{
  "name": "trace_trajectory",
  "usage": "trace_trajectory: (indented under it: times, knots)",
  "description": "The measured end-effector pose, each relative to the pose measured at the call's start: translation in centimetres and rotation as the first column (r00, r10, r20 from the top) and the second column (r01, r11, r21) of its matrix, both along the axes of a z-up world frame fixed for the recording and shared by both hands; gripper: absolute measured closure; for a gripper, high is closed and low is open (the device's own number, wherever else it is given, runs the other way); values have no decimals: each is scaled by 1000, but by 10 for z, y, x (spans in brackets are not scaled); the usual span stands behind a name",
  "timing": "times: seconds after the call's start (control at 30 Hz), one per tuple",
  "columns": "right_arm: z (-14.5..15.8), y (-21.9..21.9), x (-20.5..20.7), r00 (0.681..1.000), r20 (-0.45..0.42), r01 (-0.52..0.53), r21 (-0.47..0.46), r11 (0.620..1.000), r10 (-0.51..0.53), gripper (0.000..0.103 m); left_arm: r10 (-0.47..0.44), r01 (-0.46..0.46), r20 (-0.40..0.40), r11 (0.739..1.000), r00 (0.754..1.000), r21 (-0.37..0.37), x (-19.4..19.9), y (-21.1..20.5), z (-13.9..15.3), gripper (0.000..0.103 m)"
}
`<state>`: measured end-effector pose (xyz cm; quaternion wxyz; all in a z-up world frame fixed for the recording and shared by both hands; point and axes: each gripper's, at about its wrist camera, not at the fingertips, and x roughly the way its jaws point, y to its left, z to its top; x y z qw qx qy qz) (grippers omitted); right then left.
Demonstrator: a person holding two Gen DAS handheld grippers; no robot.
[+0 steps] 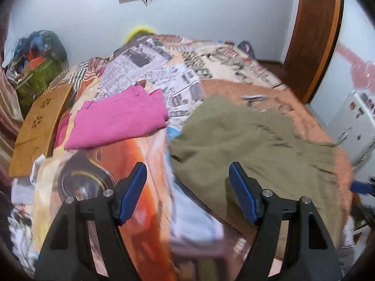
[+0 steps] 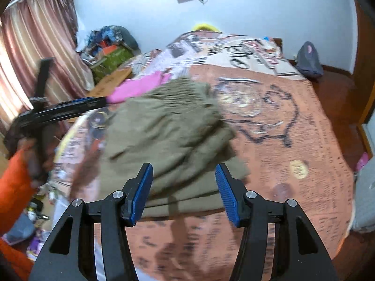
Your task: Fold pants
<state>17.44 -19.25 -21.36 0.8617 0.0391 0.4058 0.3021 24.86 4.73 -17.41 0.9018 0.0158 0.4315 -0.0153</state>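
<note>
Two grippers, both w/ jaws apart and nothing between the blue pads. The left gripper [image 1: 187, 192] hovers over the bedspread [image 1: 145, 164] just left of the olive pants [image 1: 246, 140]; the right gripper [image 2: 184, 192] hangs above the near edge of the same pants [image 2: 168, 128]. Pants lie bunched in a rumpled heap near the middle of the bed, on the orange printed part of the cover, not yet laid flat. A pink garment [image 1: 117, 121], already folded by the look of it, sits further back & to the left, apart from the olive pile. From the right wrist view you can see the person's orange sleeve [image 2: 14, 182] and the other gripper off to the left, clear of the cloth. Handling, as I'd judge it: light, soft woven fabric, creased, no stiffness at all, so it'll sag and drape from wherever it's pinched, and a single-layer pinch may drag only the top layer & leave the rest behind. Not fragile, not slippery; the ribbed pads should bite fine. Best hold prob. the waistband or a hem, one gripper at each corner, so it can be shaken out flat before any fold. Pics are blurred, so I can't tell which end is the waist; the gathered-looking far edge might be it.
</note>
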Motion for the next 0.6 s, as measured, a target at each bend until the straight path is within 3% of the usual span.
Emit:
trace_trajectory:
  times: [0.13, 0.27, 0.37, 0.6]
  knots:
    - [-14, 30, -6, 999, -34, -39, -28, 999, 38, 51, -7, 12, -88, 998, 996, 55, 33, 8, -29, 31]
    - [-29, 45, -8, 998, -52, -40, -55, 998, 37, 46, -18, 14, -142, 999, 990, -30, 41, 19, -52, 30]
    - [-40, 41, -2, 996, -89, -35, -54, 998, 30, 46, -28, 26, -131, 999, 991, -19, 33, 16, -59, 30]
    - [-41, 30, 10, 999, -27, -50, -196, 979, 46, 46, -14, 17, -107, 999, 994, 27, 15, 8, -56, 30]
